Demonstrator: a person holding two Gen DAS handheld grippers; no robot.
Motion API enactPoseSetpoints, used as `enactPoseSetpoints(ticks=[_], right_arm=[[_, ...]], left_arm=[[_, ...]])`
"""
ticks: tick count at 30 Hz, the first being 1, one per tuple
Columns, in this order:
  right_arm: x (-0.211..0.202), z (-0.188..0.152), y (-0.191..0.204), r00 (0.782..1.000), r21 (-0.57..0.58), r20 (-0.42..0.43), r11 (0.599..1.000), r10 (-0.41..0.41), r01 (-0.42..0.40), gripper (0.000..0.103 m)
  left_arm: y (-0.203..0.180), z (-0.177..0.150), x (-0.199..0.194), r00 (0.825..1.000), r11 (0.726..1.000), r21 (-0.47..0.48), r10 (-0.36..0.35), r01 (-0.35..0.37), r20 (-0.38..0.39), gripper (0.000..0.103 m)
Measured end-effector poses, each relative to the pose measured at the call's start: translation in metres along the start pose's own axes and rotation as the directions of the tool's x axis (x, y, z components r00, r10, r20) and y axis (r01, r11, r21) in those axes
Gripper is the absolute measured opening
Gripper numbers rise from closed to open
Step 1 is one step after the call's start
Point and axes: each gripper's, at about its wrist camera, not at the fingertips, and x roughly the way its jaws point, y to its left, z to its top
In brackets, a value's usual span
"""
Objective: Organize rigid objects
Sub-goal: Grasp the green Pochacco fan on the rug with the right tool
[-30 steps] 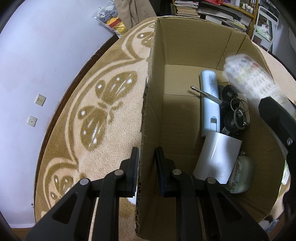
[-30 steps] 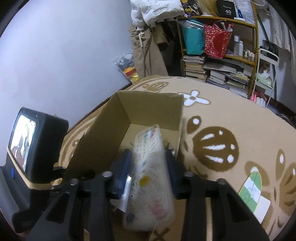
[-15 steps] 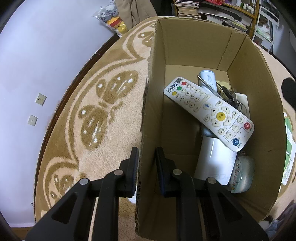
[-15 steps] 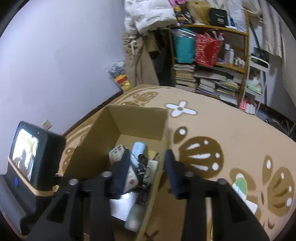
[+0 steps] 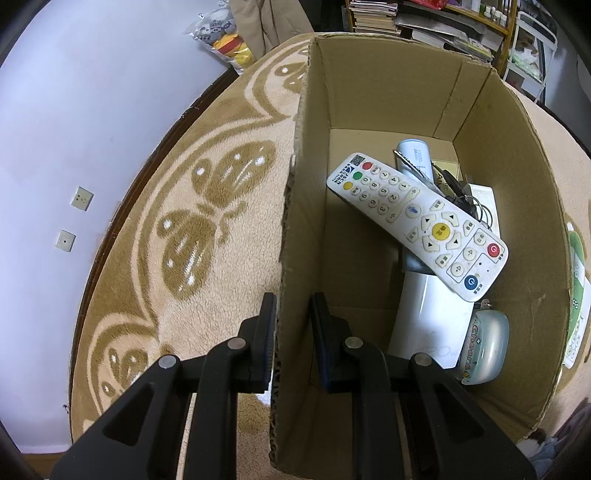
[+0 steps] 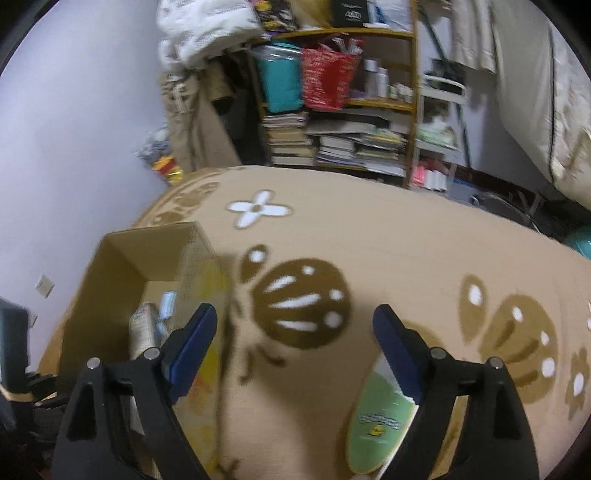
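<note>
An open cardboard box stands on the patterned carpet. My left gripper is shut on the box's left wall, one finger outside and one inside. A white remote lies loose in the box, across a pale cylinder, a bunch of keys, a white flat device and a pale green case. My right gripper hovers over the carpet to the right of the box; its jaws are opening wide with nothing between them. A green oval card lies on the carpet below its right finger.
A crowded shelf with stacked books stands beyond the carpet's far edge. A bag of soft toys leans by the wall. Two wall sockets sit low on the white wall at the left.
The right gripper let the remote go into the box, spread its jaws and swung right, away from the box. The left gripper kept its hold on the box wall.
</note>
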Motion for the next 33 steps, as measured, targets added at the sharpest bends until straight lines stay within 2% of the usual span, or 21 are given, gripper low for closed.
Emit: enactPoseSetpoints(ticks=[5, 12, 25, 33], right_arm=[[0.013, -0.005, -0.024, 0.997, 0.079, -0.07, 0.996, -0.026, 0.032, 0.091], [0.028, -0.02, -0.038, 0.988, 0.116, -0.146, 0.99, -0.059, 0.077, 0.091], [0.045, -0.042, -0.066, 0.953, 0.139, -0.281, 0.978, -0.113, 0.157, 0.091], [0.054, -0.053, -0.089, 0.924, 0.212, -0.371, 0.96, -0.093, 0.182, 0.091]], left_arm=[[0.0, 0.0, 0.0, 1.0, 1.0, -0.001, -0.001, 0.001, 0.0, 0.019], [0.0, 0.0, 0.0, 1.0, 1.0, 0.0, 0.001, -0.001, 0.0, 0.019], [0.0, -0.001, 0.0, 1.0, 1.0, 0.003, 0.002, -0.002, 0.001, 0.019], [0.0, -0.001, 0.0, 1.0, 1.0, 0.004, 0.003, -0.003, 0.001, 0.019]])
